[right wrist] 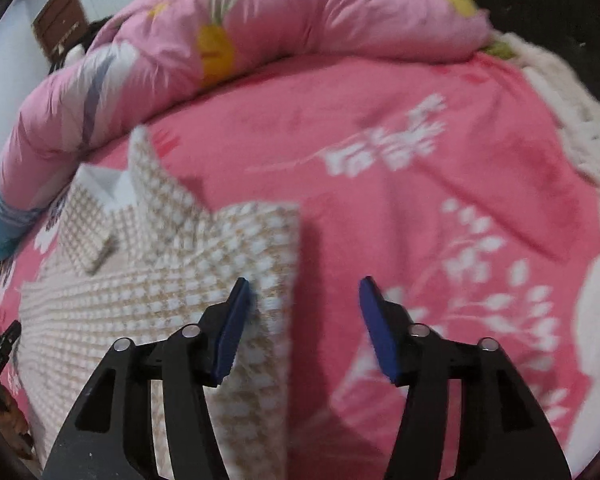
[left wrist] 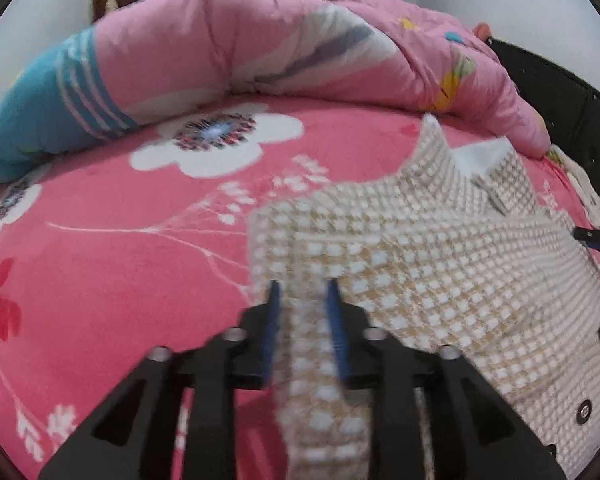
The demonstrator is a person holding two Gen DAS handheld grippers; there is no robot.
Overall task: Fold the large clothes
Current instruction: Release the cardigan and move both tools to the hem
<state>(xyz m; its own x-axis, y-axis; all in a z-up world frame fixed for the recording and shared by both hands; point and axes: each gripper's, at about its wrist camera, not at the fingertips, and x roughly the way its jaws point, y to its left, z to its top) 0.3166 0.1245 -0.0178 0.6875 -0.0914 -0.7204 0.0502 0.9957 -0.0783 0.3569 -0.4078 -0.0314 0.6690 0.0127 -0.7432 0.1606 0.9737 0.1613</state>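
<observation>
A tan-and-white checked shirt (left wrist: 440, 260) lies spread on the pink floral bedsheet (left wrist: 100, 260), collar (left wrist: 460, 168) pointing away from me. My left gripper (left wrist: 305, 286) sits low over the shirt's left edge. A folded strip of the cloth runs loosely between its blue pads (left wrist: 274, 312), which stand a little apart and do not press it. In the right wrist view the shirt (right wrist: 160, 280) fills the lower left. My right gripper (right wrist: 304, 280) is open wide over the shirt's right edge, its left pad (right wrist: 234, 328) above the cloth and its right pad over bare sheet (right wrist: 440, 160).
A rolled pink quilt (left wrist: 260, 48) (right wrist: 260, 32) with a blue end lies across the back of the bed. A dark bed frame (left wrist: 560, 92) rises at the right. A white knitted blanket (right wrist: 572, 120) hangs along the bed's right side. Brown wooden furniture (right wrist: 58, 16) stands by the wall.
</observation>
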